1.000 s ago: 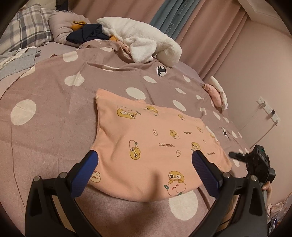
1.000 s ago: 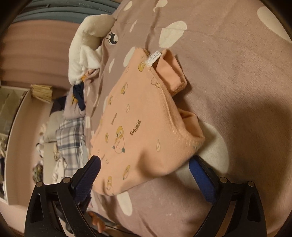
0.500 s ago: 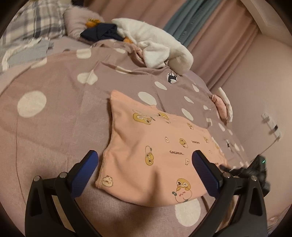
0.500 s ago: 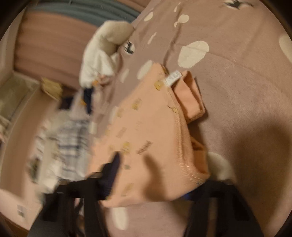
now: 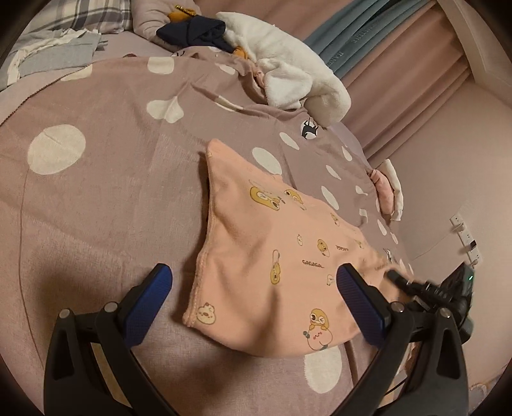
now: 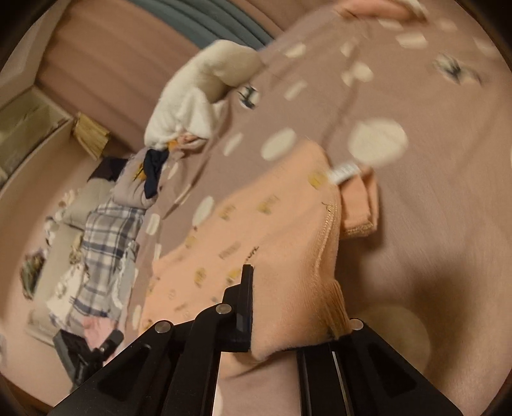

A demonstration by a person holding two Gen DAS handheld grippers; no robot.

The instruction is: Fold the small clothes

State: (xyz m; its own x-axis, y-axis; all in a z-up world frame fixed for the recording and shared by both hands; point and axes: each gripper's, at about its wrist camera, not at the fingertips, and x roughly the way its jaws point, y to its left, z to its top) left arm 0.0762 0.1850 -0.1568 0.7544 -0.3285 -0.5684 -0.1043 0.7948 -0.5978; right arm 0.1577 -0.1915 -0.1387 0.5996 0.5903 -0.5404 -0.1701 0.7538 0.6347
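Observation:
A small peach garment (image 5: 275, 256) with yellow cartoon prints lies on the mauve spotted bedspread (image 5: 105, 198). My left gripper (image 5: 256, 300) is open, its blue pads either side of the garment's near edge, a little above it. My right gripper (image 6: 288, 323) is shut on the garment's (image 6: 272, 243) hemmed corner, and the cloth bunches between its fingers. The right gripper also shows in the left wrist view (image 5: 396, 275) at the garment's right edge. A white label (image 6: 344, 171) and a folded-under sleeve (image 6: 361, 208) show at the far side.
A white fluffy blanket (image 5: 288, 67) and a dark navy garment (image 5: 195, 30) are heaped at the head of the bed. Plaid bedding (image 6: 105, 243) lies beyond. A small pink item (image 5: 384, 188) sits at the bed's right edge, near a wall with outlets (image 5: 464, 233).
My right gripper has moved in and closed on the garment's hem corner. My left gripper has drifted left, still open over the near edge.

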